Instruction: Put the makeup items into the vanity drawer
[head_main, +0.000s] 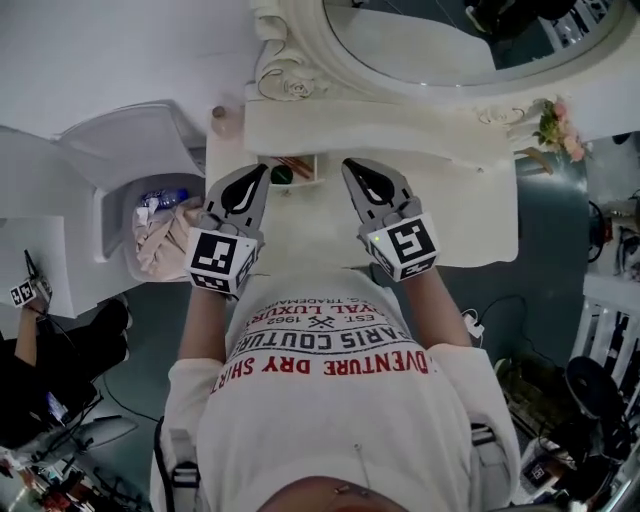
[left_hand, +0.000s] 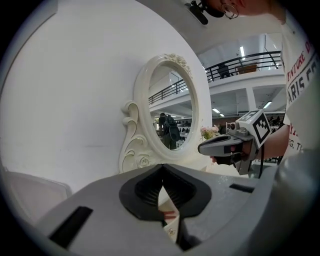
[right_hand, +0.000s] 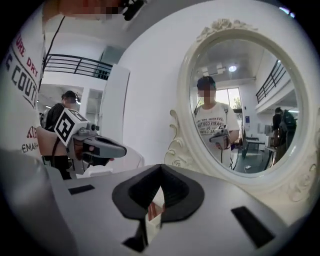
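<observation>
The makeup items (head_main: 293, 163) lie in the open vanity drawer (head_main: 314, 171) at the back of the white bench (head_main: 470, 220) - a round green one (head_main: 282, 175) beside reddish sticks. The left gripper (head_main: 260, 173) hangs just over the drawer's near left corner, jaws pressed together and empty. The right gripper (head_main: 350, 166) - also closed, holding nothing - hovers just right of the drawer, below the oval mirror (head_main: 420, 45).

On the white counter (head_main: 470, 215), a small open drawer (head_main: 290, 170) is seen just ahead of the left gripper (head_main: 258, 172); pink flowers (head_main: 558, 125) are set far right of it.
</observation>
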